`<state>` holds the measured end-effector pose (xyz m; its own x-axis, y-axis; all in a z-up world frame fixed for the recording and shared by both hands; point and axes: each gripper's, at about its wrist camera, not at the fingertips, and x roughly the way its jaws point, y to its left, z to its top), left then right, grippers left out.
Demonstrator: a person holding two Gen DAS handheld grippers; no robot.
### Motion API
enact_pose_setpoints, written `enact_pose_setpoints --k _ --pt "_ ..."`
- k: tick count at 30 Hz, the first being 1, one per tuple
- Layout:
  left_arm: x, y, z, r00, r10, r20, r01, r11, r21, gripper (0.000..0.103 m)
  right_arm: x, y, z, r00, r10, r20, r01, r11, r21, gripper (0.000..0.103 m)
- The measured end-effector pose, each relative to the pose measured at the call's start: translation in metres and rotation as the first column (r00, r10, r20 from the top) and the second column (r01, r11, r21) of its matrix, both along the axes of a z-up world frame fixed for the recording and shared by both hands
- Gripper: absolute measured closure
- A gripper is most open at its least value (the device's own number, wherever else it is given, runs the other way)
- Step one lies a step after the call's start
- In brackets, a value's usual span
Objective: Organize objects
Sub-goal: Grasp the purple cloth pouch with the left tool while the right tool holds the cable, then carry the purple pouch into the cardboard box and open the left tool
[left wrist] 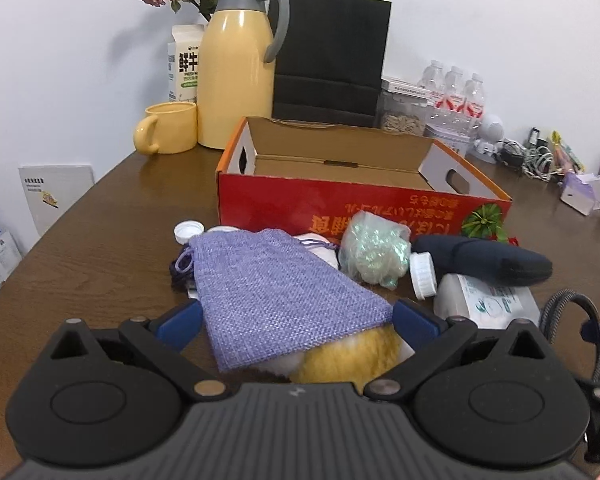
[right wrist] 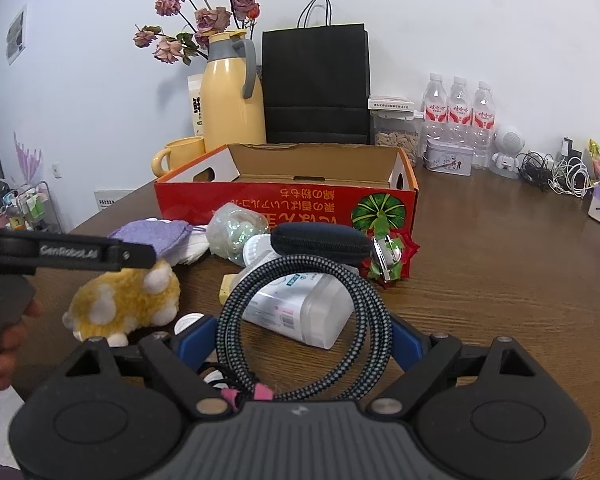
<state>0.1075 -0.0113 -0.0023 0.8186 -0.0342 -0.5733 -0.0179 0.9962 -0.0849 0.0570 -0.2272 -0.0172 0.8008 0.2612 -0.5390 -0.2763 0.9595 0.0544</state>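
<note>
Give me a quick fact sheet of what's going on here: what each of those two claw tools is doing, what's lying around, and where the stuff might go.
left gripper: open, fingers either side of the purple burlap pouch
right gripper: around a coiled braided cable; grip unclear
container: red cardboard box, open, looks empty
pile in front of the box: yellow plush toy, dark zip case, white plastic bottle, iridescent bag
surface: brown wooden table

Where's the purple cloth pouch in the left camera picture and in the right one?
Left wrist view: purple pouch at lower centre, lying between the left tongs.
Right wrist view: pouch at middle left, behind the yellow plush toy.
Shared landmark: red cardboard box just behind it.
</note>
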Motion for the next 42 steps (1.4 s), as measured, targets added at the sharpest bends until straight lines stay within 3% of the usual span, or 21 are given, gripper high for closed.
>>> enact_pose_setpoints --k 4,6,8,11,12,17,19,22,28,36,42 --pt "0.005 0.003 -0.004 1.000 0.009 -0.014 -0.010 1.000 -0.026 0.002 0.002 -0.001 -0.001 1.000 -0.002 -0.003 0.002 1.000 0.005 0.014" --pt "0.005 0.006 -0.006 1.000 0.001 -0.022 -0.002 0.999 -0.052 0.014 0.001 -0.001 -0.002 1.000 -0.003 -0.006 0.003 1.000 0.006 0.014" --pt "0.001 0.007 -0.007 1.000 -0.003 -0.011 0.002 0.998 -0.058 0.018 0.002 -0.002 -0.003 1.000 -0.005 -0.009 0.005 1.000 0.006 0.014" --pt "-0.004 0.009 -0.004 1.000 0.003 0.010 -0.002 0.999 -0.045 0.036 0.003 -0.001 -0.004 1.000 -0.005 -0.012 0.005 1.000 0.006 0.014" --pt "-0.005 0.010 -0.004 1.000 0.006 0.011 -0.005 0.999 -0.043 0.049 0.003 -0.001 -0.004 1.000 -0.003 -0.012 0.004 1.000 0.007 0.014" --pt "-0.011 0.016 -0.002 1.000 -0.006 0.026 0.007 0.999 -0.034 0.062 0.001 0.001 -0.004 1.000 0.002 -0.012 -0.002 1.000 0.007 0.014" --pt "-0.015 0.018 -0.001 0.999 -0.012 0.041 0.013 1.000 -0.027 0.079 0.001 0.001 -0.004 1.000 0.000 -0.014 0.000 1.000 0.006 0.014" --pt "-0.019 0.021 0.001 0.998 -0.032 0.057 0.033 0.999 -0.013 0.095 0.001 0.002 -0.003 1.000 0.001 -0.015 -0.001 1.000 0.004 0.014" --pt "-0.032 0.019 0.006 0.990 -0.065 0.128 0.059 0.997 0.057 0.098 0.000 0.004 -0.003 1.000 0.002 -0.014 -0.002 1.000 0.000 0.014" --pt "-0.041 0.019 0.013 0.978 -0.087 0.187 0.074 0.994 0.075 0.098 0.000 0.005 -0.003 1.000 0.004 -0.014 -0.004 1.000 0.000 0.014" --pt "-0.046 0.015 0.038 0.950 -0.115 0.291 0.087 0.990 0.107 0.098 0.002 0.006 0.003 1.000 0.005 0.007 -0.005 1.000 0.001 0.014"
